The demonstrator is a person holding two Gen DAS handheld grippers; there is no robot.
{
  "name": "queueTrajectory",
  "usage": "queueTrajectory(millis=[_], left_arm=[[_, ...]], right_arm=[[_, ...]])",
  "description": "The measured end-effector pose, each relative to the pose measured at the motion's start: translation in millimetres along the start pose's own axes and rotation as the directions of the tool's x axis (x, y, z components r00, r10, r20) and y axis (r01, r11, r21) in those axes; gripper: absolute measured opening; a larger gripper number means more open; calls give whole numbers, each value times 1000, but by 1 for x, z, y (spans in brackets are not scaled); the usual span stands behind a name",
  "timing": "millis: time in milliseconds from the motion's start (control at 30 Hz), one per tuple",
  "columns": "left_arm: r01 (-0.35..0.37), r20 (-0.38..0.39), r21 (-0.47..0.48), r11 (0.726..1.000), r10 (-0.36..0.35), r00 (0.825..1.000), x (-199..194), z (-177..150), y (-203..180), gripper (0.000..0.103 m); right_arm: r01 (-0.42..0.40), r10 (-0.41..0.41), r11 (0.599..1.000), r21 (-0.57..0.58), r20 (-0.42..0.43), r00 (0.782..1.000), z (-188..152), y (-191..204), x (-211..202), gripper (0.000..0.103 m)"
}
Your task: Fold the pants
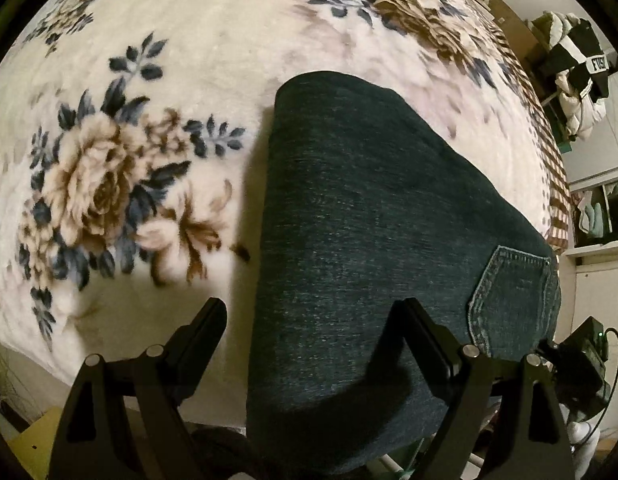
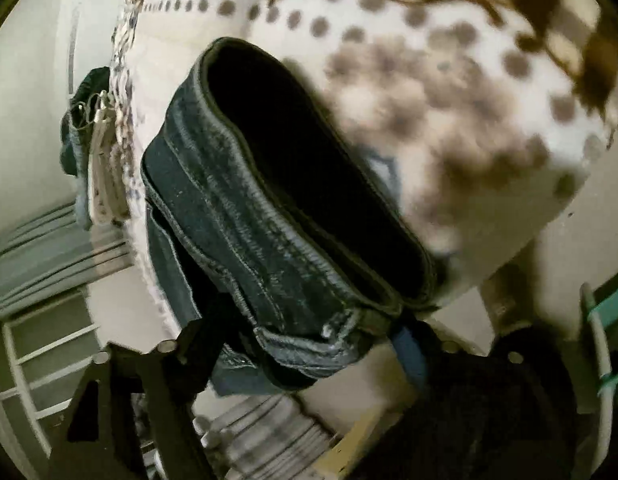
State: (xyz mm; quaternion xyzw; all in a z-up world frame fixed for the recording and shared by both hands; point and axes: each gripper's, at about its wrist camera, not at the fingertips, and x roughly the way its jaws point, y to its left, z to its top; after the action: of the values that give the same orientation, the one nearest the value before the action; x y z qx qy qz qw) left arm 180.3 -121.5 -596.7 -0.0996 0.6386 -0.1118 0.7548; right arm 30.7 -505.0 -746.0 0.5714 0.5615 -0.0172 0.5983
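Much of the pants (image 1: 373, 216) near end drops out of the left wrist view behind the gripper frame, and the right wrist view is blurred, so the waistband (image 2: 269, 216) layers are hard to separate. These dark jeans lie on a floral blanket (image 1: 129, 120), long axis running away from the left camera, back pocket (image 1: 513, 292) on the near right. Left gripper (image 1: 313, 316) stands wide, one finger over the denim. Right gripper (image 2: 309, 332) straddles the waistband; whether it pinches it, I cannot tell.
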Motion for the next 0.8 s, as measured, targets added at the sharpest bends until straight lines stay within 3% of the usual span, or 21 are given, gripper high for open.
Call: queueTrajectory(millis=[33, 100, 167, 367, 433, 500, 667, 800], left_arm=[[0, 0, 1, 1000, 0, 1000, 0, 1, -1, 87], [3, 1, 3, 1000, -3, 1000, 0, 0, -1, 87], [6, -1, 3, 1000, -6, 1000, 1, 0, -2, 88], [48, -16, -18, 999, -48, 999, 2, -5, 1, 87], [53, -16, -30, 998, -53, 998, 4, -7, 1, 88], [58, -23, -46, 997, -59, 998, 6, -7, 1, 88], [96, -30, -77, 992, -98, 995, 11, -6, 6, 87], [161, -24, -101, 982, -164, 986, 23, -2, 7, 87]], right_arm=[[7, -7, 1000, -9, 16, 1000, -1, 4, 1, 66], [27, -25, 999, -35, 48, 999, -5, 9, -6, 42], [53, -47, 995, -80, 75, 996, -5, 20, -19, 33], [172, -125, 947, -272, 184, 975, 11, 80, -43, 30], [171, -145, 960, -223, 127, 981, 27, 70, -31, 33], [152, -142, 975, -161, 69, 987, 34, 44, -26, 58], [4, -3, 998, -68, 8, 1000, 23, 12, -22, 74], [-148, 147, 989, 21, 24, 989, 28, -7, -7, 80]])
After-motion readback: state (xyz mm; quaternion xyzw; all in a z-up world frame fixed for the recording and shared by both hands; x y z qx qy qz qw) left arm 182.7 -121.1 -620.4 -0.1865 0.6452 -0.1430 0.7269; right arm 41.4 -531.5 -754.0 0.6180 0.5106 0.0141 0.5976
